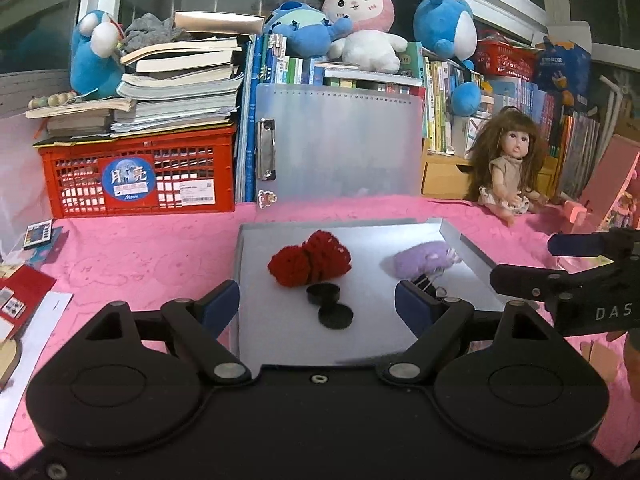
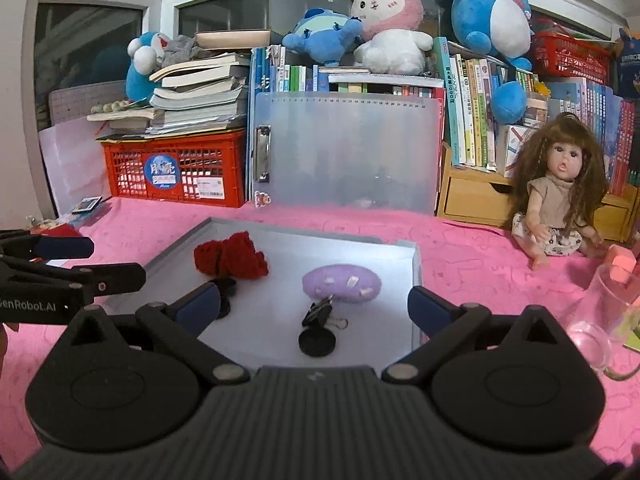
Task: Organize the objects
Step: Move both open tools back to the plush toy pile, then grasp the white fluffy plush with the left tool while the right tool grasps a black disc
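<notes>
The left tool point(image 1: 318, 300) stands with its blue-padded jaws spread wide and nothing between the pads; it hangs low over the near edge of a shallow metal tray point(image 1: 472, 256) on the pink counter point(image 1: 140, 256). The right tool point(image 2: 314, 306) is likewise wide open and empty, over the same tray from its right half.

Just ahead of the left tool, between its fingertips, lie two black round caps point(image 1: 330, 306), one touching the other. Directly beyond them sits a red crocheted piece point(image 1: 310, 264). Ahead and to the right of the left tool, by its right fingertip, a black binder clip point(image 2: 318, 312) lies beside a lilac fuzzy pouch point(image 1: 420, 264); in the right wrist view the clip is straight ahead of the right tool, with a third black cap point(image 2: 316, 343) nearer still and the pouch just behind.

Beyond the tray, a frosted clipboard point(image 1: 340, 144) leans upright against a row of books. Far left of it is a red crate point(image 1: 136, 180) under stacked books; far right sits a doll point(image 2: 560, 196). Plush toys, among them a pink rabbit point(image 1: 360, 20), top the books.
</notes>
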The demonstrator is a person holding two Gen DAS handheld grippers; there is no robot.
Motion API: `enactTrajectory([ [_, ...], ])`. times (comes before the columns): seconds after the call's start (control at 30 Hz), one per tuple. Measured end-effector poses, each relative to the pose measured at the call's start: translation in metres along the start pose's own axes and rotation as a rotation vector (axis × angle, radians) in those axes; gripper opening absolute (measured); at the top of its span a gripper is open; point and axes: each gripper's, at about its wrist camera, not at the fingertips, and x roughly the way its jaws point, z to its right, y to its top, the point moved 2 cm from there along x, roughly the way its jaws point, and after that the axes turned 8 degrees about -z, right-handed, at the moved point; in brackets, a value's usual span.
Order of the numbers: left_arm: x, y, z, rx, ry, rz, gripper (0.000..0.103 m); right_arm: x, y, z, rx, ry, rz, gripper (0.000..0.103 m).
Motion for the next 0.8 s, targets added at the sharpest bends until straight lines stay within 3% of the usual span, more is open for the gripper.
enactTrajectory([
  [0.33,-0.007,-0.038,-0.004,0.051,0.042,-0.007,0.085,-0.002,-0.030,0.000,-0.014,-0.015,-0.046,0.103],
  [0.8,-0.005,-0.071,-0.011,0.051,0.034,-0.063,0.085,-0.015,-0.077,0.003,-0.013,0.079,-0.107,0.100],
])
